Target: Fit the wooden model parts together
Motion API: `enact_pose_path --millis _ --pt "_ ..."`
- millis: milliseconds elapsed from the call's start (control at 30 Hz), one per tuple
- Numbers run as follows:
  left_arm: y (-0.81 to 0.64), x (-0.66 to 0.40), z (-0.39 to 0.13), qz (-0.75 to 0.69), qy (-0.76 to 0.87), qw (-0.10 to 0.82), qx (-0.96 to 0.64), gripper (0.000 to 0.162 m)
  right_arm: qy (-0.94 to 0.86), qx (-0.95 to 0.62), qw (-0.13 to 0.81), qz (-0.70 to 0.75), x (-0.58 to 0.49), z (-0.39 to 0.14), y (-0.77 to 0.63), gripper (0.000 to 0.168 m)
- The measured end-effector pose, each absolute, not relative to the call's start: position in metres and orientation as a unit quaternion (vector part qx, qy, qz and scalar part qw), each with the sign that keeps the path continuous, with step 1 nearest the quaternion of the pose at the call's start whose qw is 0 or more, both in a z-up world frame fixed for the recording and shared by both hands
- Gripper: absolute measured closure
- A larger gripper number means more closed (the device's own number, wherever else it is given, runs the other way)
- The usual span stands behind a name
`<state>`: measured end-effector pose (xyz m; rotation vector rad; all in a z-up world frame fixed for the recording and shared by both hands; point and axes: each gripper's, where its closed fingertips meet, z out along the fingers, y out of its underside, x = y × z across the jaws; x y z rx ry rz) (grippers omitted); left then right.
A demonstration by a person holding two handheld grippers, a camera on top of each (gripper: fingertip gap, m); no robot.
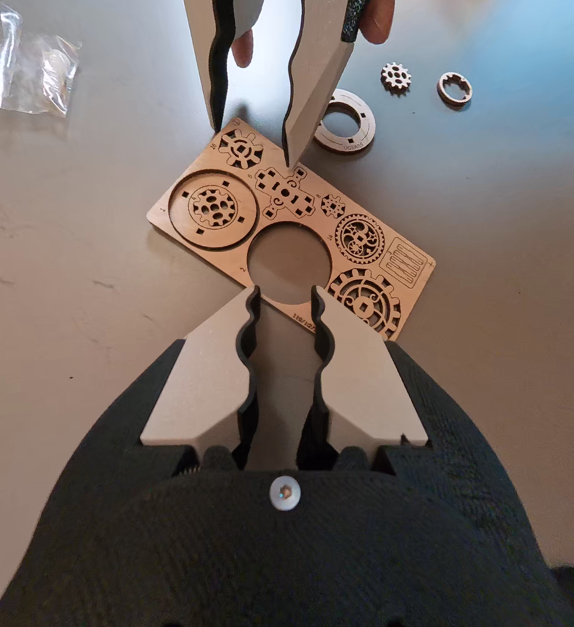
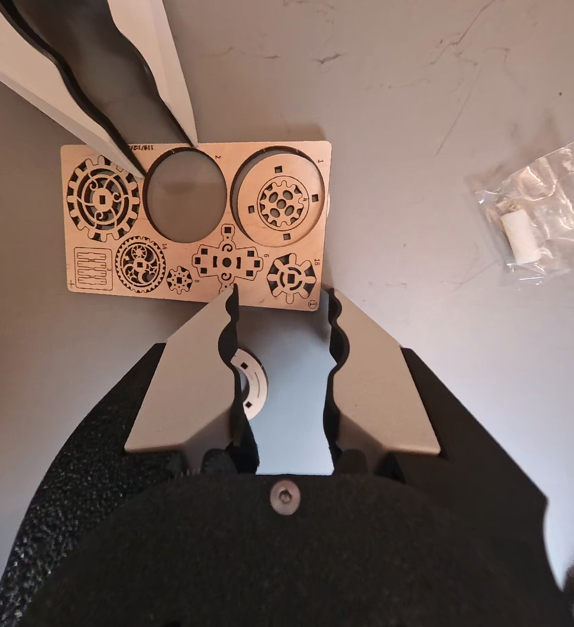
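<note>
The wooden sheet (image 1: 289,234) lies flat between both tools, left (image 1: 285,293) and right (image 2: 280,293), each parted and empty.

Engraved numerals and marks on wooden sheet (image 1: 289,230) — lettering on ring (image 1: 346,124).

Both wrist views look down, opposed, sharing the wooden sheet (image 1: 289,234) (image 2: 194,217).

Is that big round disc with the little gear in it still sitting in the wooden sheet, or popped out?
Partly out. The disc sits skewed in its hole in the sheet: a wide dark gap shows along one side, none on the other.
</note>
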<state>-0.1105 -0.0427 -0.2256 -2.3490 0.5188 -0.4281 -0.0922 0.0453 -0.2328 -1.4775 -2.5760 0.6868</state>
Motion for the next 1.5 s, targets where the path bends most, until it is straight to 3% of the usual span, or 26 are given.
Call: enact_pose_path --millis 200,267,433,700,767,900,1000,1100,1200,1500 --pt "-0.035 -0.115 -0.228 -0.117 0.201 0.352 -0.907 0.142 -0.834 -0.499 0.05 0.231 -0.096 -0.232 0.045 0.133" --pt "-0.034 -0.119 -0.228 -0.099 0.201 0.354 -0.908 0.143 -0.827 -0.505 0.058 0.24 -0.099 -0.229 0.046 0.147" --pt "-0.034 -0.134 -0.232 -0.071 0.191 0.346 -0.916 0.127 -0.82 -0.495 0.07 0.28 -0.103 -0.216 0.035 0.168" --pt "-0.034 -0.13 -0.234 -0.077 0.201 0.343 -0.915 0.133 -0.814 -0.495 0.091 0.29 -0.111 -0.212 0.032 0.168" --pt "-0.037 -0.132 -0.233 -0.071 0.208 0.338 -0.915 0.135 -0.821 -0.493 0.112 0.267 -0.114 -0.215 0.04 0.154" --pt "-0.048 -0.145 -0.232 -0.07 0.216 0.316 -0.921 0.136 -0.844 -0.469 0.128 0.227 -0.119 -0.227 0.036 0.112" --pt "-0.061 -0.159 -0.229 -0.082 0.218 0.292 -0.928 0.137 -0.862 -0.442 0.136 0.207 -0.123 -0.232 0.026 0.102" --pt "-0.075 -0.17 -0.223 -0.106 0.212 0.278 -0.931 0.139 -0.871 -0.43 0.129 0.2 -0.127 -0.236 0.019 0.103" --pt "-0.08 -0.197 -0.221 -0.087 0.179 0.277 -0.94 0.14 -0.874 -0.425 0.115 0.205 -0.13 -0.236 0.016 0.118" --pt "-0.06 -0.228 -0.229 -0.046 0.092 0.302 -0.948 0.139 -0.856 -0.448 0.142 0.215 -0.093 -0.22 0.005 0.118"
